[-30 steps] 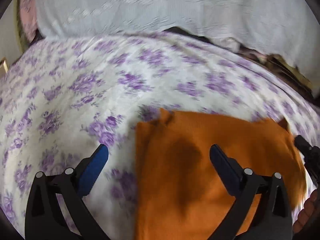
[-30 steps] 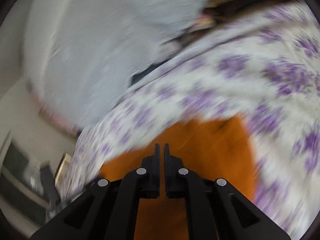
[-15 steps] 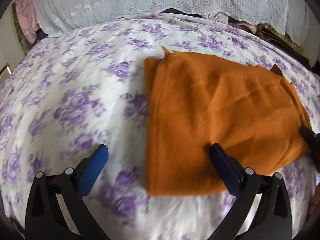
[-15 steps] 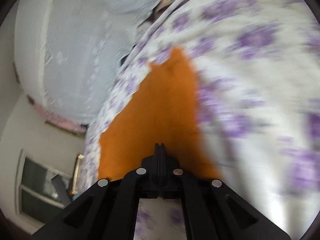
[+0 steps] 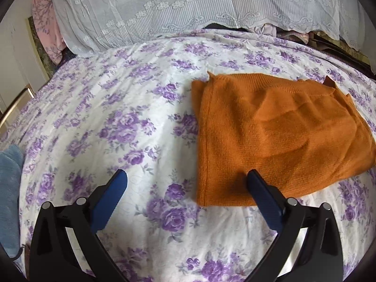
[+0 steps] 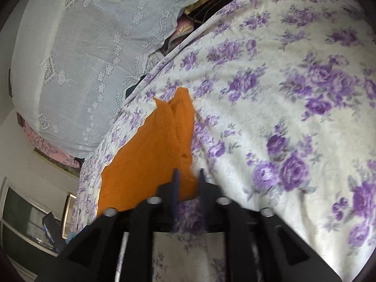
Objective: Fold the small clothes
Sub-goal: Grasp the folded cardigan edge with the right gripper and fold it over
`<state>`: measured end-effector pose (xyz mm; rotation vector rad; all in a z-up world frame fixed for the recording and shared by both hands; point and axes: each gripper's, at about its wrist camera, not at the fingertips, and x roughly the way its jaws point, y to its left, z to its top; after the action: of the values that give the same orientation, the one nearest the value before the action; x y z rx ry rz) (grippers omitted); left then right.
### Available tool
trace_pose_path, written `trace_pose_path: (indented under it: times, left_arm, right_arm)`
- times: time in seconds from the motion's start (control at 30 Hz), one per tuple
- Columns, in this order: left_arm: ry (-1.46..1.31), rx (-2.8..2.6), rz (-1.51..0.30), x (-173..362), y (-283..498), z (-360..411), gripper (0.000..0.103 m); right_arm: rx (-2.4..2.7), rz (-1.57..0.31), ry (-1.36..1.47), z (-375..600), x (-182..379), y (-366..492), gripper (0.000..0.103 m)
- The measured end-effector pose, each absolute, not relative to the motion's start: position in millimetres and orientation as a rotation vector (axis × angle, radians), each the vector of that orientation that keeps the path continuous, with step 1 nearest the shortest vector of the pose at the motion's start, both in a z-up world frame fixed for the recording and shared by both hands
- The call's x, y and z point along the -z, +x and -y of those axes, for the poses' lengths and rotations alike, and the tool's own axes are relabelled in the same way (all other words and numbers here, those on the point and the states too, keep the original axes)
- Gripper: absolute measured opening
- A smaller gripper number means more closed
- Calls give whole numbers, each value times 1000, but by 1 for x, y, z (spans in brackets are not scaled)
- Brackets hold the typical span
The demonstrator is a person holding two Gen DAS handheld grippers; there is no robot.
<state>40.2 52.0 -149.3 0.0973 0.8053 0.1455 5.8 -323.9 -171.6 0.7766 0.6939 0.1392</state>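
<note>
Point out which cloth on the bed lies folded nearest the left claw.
The orange knit cloth, folded beside the left claw; the blue cloth sits at the picture's far left edge.

Folded cloth (image 5: 277,136) on bedsheet (image 5: 131,122), lace cover (image 5: 188,7) behind, towel (image 5: 9,188) far left

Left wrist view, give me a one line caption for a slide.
Open left gripper above a folded orange cloth lying on a purple-flowered bedsheet.

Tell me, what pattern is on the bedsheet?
Purple roses on white bedsheet, clearest in the left wrist view.
</note>
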Motion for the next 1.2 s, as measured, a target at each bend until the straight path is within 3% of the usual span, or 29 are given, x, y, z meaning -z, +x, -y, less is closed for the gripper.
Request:
trace_pose_path:
  times: [0.37, 0.9, 1.2]
  left_arm:
    - [136, -142, -724, 133, 28, -35, 99]
    - [177, -126, -692, 110, 50, 10, 99]
    - [175, -133, -825, 158, 83, 9, 99]
  right_arm:
    - [-156, -691, 756, 323, 167, 8, 40]
    - [-167, -688, 740, 321, 166, 13, 44]
    - [-155, -673, 713, 317, 165, 13, 46]
